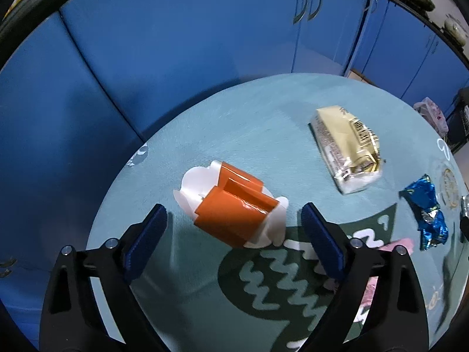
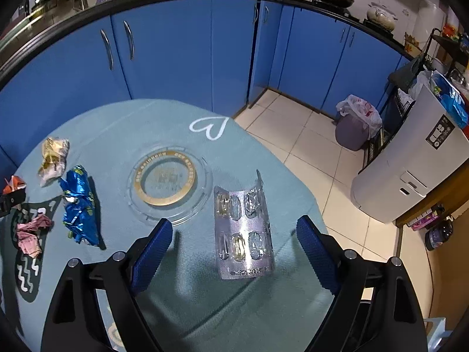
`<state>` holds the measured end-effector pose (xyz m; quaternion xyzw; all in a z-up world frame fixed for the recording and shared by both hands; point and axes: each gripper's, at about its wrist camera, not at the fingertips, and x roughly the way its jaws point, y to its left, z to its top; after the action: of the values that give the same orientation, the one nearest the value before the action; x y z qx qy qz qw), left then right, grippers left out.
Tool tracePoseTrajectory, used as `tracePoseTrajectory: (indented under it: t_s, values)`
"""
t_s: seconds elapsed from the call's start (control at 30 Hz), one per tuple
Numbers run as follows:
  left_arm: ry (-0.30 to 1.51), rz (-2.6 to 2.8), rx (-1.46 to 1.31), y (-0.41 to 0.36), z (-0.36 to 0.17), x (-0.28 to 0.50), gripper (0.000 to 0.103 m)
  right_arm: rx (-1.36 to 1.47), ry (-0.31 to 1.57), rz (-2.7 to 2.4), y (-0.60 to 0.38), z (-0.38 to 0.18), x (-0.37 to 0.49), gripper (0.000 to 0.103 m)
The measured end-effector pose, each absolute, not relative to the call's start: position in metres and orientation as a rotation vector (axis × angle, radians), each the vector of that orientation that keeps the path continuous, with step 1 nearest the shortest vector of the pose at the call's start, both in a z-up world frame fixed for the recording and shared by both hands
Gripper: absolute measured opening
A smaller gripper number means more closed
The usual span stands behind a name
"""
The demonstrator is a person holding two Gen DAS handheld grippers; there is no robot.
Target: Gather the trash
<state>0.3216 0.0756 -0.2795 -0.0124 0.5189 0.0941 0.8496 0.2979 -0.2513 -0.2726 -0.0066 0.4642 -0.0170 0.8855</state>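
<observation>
Behind everything runs a wall of blue cabinets (image 2: 176, 58), with a dark countertop above them carrying pots and a lilac basket. On the tiled floor to the right stand a white appliance (image 2: 410, 170) and, farther off, a grey bin (image 2: 351, 132) lined with a white plastic bag; both are well apart from the bench.

The round bench (image 2: 164, 111), covered in a pale teal cloth with dark green print and a white heart outline, carries all the trash. A clear glass plate (image 2: 202, 193) with a gold ring lies near its middle. Left of the plate lies a crumpled blue foil wrapper (image 2: 79, 205), with a cream snack wrapper (image 1: 346, 146) beyond it and a pink crumpled paper (image 2: 29, 234) nearer, over the green print.

The left gripper (image 1: 234, 228) hovers with its jaws spread wide on either side of an orange-and-white paper carton (image 1: 231, 205) that lies on its side at the left part of the bench; the blue pads are apart from it, touching nothing.

The right gripper (image 2: 234, 243) likewise has its jaws wide, flanking a silver blister pack (image 2: 243, 228) that lies curled on the cloth just right of the plate, near the bench edge. Some of its pockets hold yellowish capsules. Neither pad touches the pack.
</observation>
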Motion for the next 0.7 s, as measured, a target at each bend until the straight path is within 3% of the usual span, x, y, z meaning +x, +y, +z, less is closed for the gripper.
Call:
tracePoseTrajectory:
  t_s: [0.03, 0.1, 0.2, 0.27, 0.4, 0.47, 0.7]
  values:
    - [1.094, 0.204, -0.025, 0.077, -0.28, 0.323, 0.088, -0.016, 0.972, -0.039, -0.251, -0.275, 0.298, 0.083]
    - [1.094, 0.201, -0.035, 0.079, -0.283, 0.325, 0.087, -0.017, 0.995, -0.038, -0.248, -0.279, 0.3, 0.067]
    - [1.088, 0.194, -0.042, 0.082, -0.283, 0.327, 0.082, 0.008, 0.995, -0.016, -0.248, -0.28, 0.298, 0.053]
    - [1.087, 0.184, -0.045, 0.082, -0.282, 0.326, 0.073, 0.003, 0.996, 0.015, -0.244, -0.278, 0.297, 0.041]
    - [1.085, 0.171, -0.04, 0.076, -0.279, 0.323, 0.06, -0.023, 0.988, 0.017, -0.24, -0.276, 0.292, 0.035]
    - [1.09, 0.155, -0.047, 0.073, -0.277, 0.32, 0.046, -0.009, 0.991, 0.021, -0.243, -0.274, 0.29, 0.033]
    - [1.1, 0.142, -0.034, 0.059, -0.267, 0.307, 0.031, 0.0, 0.973, 0.02, -0.246, -0.258, 0.278, 0.031]
